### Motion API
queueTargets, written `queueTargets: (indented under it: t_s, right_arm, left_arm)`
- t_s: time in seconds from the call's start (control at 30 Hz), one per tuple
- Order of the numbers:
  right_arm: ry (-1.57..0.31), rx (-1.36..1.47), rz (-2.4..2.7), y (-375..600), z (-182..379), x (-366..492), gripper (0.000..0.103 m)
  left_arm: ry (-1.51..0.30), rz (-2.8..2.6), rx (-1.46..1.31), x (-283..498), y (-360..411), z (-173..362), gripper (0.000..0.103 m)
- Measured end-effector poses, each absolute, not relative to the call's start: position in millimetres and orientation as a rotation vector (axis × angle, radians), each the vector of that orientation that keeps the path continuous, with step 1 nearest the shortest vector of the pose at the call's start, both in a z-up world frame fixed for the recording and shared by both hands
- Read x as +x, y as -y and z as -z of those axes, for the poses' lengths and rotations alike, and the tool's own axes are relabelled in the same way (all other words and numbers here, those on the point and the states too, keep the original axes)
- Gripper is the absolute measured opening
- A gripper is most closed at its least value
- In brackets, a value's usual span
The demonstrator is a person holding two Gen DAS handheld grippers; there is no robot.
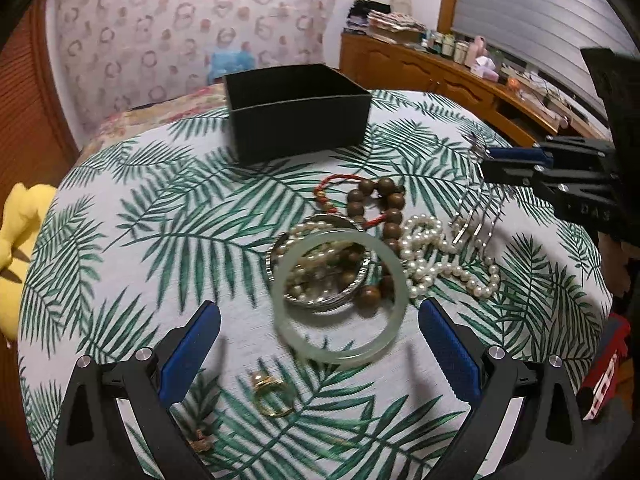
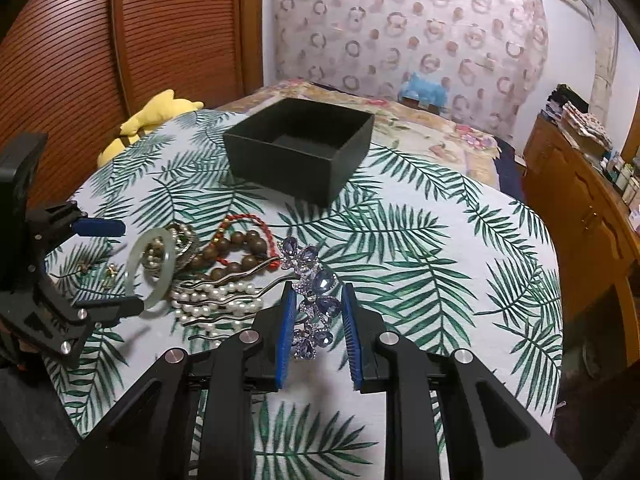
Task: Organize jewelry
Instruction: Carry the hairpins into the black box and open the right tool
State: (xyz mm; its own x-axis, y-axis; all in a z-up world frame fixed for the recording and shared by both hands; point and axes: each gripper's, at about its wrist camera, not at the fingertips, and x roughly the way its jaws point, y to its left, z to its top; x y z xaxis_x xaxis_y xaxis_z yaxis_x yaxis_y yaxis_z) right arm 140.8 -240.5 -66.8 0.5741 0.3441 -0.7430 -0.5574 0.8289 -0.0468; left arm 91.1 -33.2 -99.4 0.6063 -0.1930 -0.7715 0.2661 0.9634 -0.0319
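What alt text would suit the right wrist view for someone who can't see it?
The right hand-held gripper grips a blue jewelled hair comb above a leaf-print tablecloth. An open black box sits behind; pearls, wooden beads and a jade bangle lie left.

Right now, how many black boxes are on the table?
1. The black box stands open at the far side of the table, beyond the jewelry pile. Nothing visible suggests another.
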Motion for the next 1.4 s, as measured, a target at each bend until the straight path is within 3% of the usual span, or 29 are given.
queueTargets:
  t_s: [0.2, 0.3, 0.33, 0.37, 1.1, 1.4]
  right_arm:
    - [-0.803, -0.285, -0.524, 241, 65, 149, 0.025]
    - [-0.798, -0.281, -0.527, 241, 64, 153, 0.025]
    - [-0.798, -0.284, -0.529, 241, 64, 155, 0.025]
    - [-0.799, -0.287, -0.531, 239, 63, 157, 0.025]
    - [-0.735, -0.243, -0.475, 186, 22, 260, 0.025]
    - [-0.765, -0.246, -0.469, 162, 31, 294, 0.026]
  left_arm:
    - [-0.883, 0.274, 0.116, 98, 41, 99, 0.093]
    - [-0.884, 0.29, 0.112, 100, 42, 100, 0.08]
    - [-0.886, 0.289, 0.112, 101, 42, 101, 0.07]
    - [-0.889, 0.295, 0.103, 101, 41, 101, 0.069]
    - [-0.749, 0.235, 0.047, 135, 7, 44, 0.069]
    - [-0.735, 0.195, 0.06, 168, 3, 34, 0.069]
